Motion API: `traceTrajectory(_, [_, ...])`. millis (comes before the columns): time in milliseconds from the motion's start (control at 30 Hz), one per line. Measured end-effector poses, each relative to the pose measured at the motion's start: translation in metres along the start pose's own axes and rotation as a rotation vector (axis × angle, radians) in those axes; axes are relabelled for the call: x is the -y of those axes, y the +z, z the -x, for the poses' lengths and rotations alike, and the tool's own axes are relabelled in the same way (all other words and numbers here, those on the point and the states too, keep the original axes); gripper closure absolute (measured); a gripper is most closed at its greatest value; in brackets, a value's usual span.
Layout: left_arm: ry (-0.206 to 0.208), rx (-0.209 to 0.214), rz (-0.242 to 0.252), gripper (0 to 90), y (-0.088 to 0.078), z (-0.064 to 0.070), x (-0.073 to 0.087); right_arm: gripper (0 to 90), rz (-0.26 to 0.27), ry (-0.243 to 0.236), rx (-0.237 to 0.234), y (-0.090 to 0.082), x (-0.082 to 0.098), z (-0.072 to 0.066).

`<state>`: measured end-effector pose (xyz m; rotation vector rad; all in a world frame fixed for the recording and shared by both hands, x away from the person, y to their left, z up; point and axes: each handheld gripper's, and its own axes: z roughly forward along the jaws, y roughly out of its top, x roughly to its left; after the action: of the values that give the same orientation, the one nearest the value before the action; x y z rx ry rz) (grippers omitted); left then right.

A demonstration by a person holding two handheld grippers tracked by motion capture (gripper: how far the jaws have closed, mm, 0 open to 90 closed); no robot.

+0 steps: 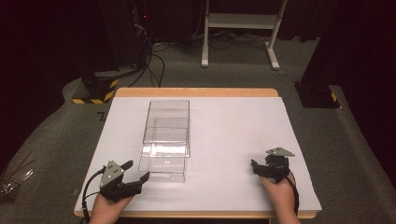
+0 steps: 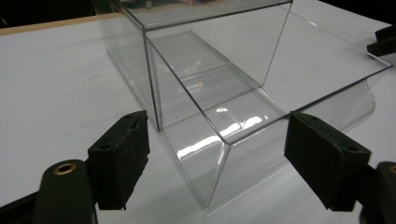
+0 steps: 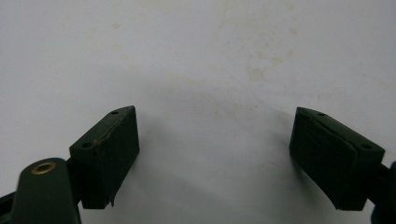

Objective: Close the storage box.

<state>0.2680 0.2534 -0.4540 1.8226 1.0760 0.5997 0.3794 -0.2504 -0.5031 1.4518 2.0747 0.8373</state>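
A clear plastic box (image 1: 169,120) lies on the white sheet (image 1: 233,126) left of centre, its clear drawer (image 1: 164,163) pulled out toward me. My left gripper (image 1: 137,170) is at the drawer's near left corner. In the left gripper view the drawer's near corner (image 2: 219,140) lies between the two pads of the left gripper (image 2: 217,154), which stand apart from it, so the gripper is open. My right gripper (image 1: 261,169) rests near the front right of the sheet. The right gripper (image 3: 215,154) is open over bare white sheet, with nothing between its pads.
The sheet covers a wooden table (image 1: 196,92) with its edge close to my hands. Beyond it stand a white desk frame (image 1: 240,21), a black stand with a yellow-striped base (image 1: 93,91) and a dark post (image 1: 317,88) on grey carpet.
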Motion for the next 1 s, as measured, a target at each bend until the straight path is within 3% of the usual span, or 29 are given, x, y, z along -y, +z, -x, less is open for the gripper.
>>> traceTrajectory(233, [0.017,0.019,-0.029,25.1,-0.003,0.002,0.009,15.9,0.001,0.000,0.000,0.000,0.000,0.000])
traceTrajectory(433, [0.005,0.015,-0.030,33.7,0.002,-0.001,0.011,15.9,0.003,0.000,-0.003,0.000,0.000,0.000])
traceTrajectory(733, [0.021,0.018,-0.043,34.9,0.014,0.004,0.011,15.9,0.000,0.001,-0.002,0.000,0.000,0.000])
traceTrajectory(1000, [0.001,0.035,-0.038,39.3,0.018,0.003,0.010,15.7,-0.001,0.008,-0.010,0.000,0.000,0.001])
